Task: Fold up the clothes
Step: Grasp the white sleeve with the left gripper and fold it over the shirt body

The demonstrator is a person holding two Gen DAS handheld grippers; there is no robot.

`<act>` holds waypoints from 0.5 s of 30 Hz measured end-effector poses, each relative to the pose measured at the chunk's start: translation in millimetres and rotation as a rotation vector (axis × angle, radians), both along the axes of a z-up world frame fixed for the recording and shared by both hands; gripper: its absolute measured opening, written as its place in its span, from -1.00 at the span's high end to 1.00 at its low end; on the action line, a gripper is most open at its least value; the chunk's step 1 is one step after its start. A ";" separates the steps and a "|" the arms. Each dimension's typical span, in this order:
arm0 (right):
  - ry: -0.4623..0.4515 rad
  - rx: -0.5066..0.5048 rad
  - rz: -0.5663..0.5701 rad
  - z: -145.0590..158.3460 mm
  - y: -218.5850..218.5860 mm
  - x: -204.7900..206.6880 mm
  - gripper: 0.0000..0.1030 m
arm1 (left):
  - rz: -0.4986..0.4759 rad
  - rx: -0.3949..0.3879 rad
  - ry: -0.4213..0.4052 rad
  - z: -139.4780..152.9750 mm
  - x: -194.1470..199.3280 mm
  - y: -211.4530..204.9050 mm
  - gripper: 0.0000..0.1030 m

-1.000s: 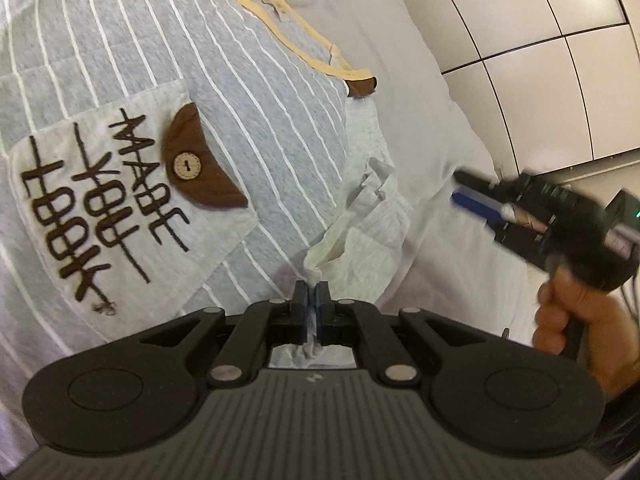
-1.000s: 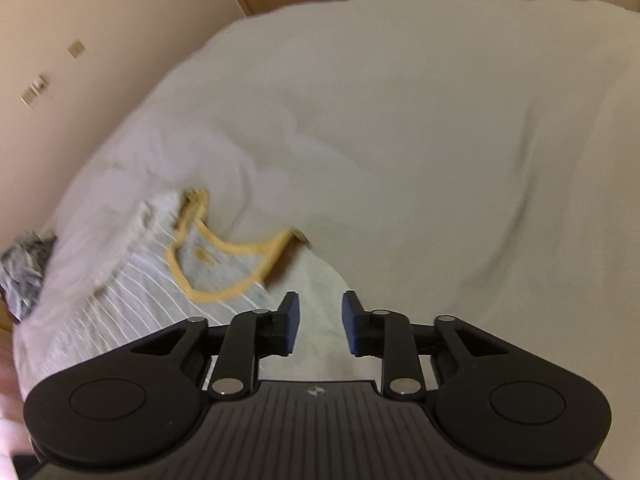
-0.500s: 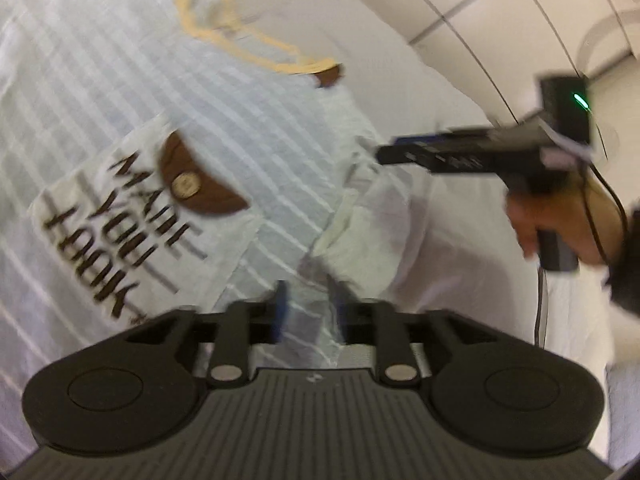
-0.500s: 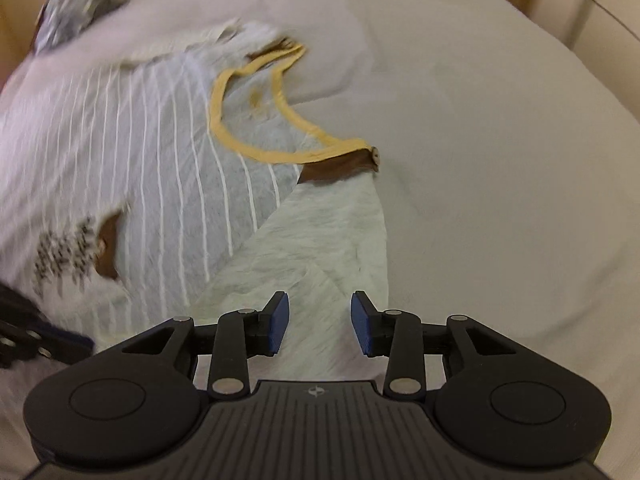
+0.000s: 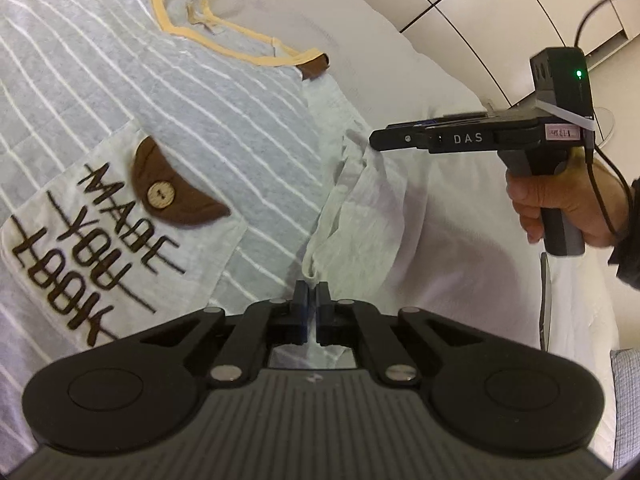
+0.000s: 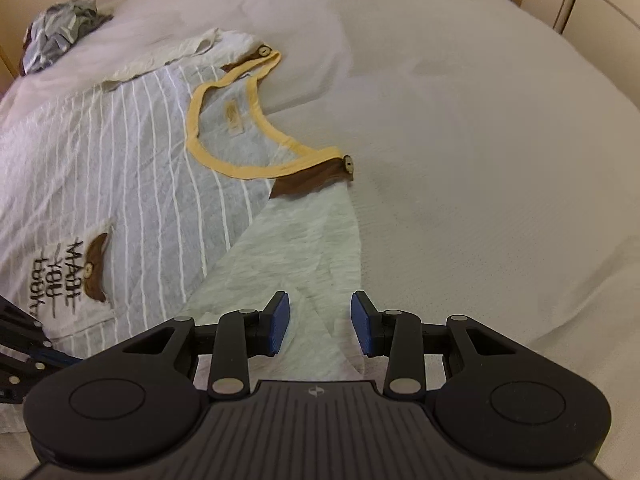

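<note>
A grey shirt with white stripes (image 5: 208, 120) lies flat on the bed; it has a yellow neckline (image 6: 224, 162) and a white chest pocket with brown lettering (image 5: 80, 216). Its pale sleeve (image 5: 352, 208) lies at the shirt's right side. My left gripper (image 5: 311, 296) is shut on the sleeve's lower edge. My right gripper (image 6: 319, 320) is open, hovering over the sleeve (image 6: 304, 256) below the brown shoulder tab (image 6: 312, 180). The right gripper also shows side-on in the left wrist view (image 5: 384, 140).
The white bed cover (image 6: 480, 140) spreads to the right and beyond the shirt. A crumpled grey garment (image 6: 60, 36) lies at the far left corner of the bed. Cream cupboard panels (image 5: 500, 8) stand past the bed's edge.
The left gripper opened half a second ago and has shut again on the sleeve's edge. The right gripper swung over from the bare bed to above the sleeve and opened wider.
</note>
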State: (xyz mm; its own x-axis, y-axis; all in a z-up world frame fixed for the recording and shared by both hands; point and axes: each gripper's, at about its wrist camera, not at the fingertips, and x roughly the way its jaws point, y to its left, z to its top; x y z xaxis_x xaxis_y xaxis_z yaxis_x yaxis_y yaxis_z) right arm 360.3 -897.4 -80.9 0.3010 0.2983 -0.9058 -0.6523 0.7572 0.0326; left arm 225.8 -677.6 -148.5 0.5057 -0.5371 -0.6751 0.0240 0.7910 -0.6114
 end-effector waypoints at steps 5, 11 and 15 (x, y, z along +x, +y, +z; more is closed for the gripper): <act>-0.012 0.052 0.016 3.1 1.9 4.0 0.30 | 0.023 -0.030 -0.008 -0.9 -0.9 5.7 0.68; -0.030 0.000 0.002 2.4 -6.8 9.8 0.29 | -0.018 0.004 -0.022 1.0 6.2 -2.8 0.42; 0.008 -0.055 0.110 -9.2 3.0 -1.9 0.29 | -0.017 0.031 0.001 -5.3 11.5 -7.1 0.65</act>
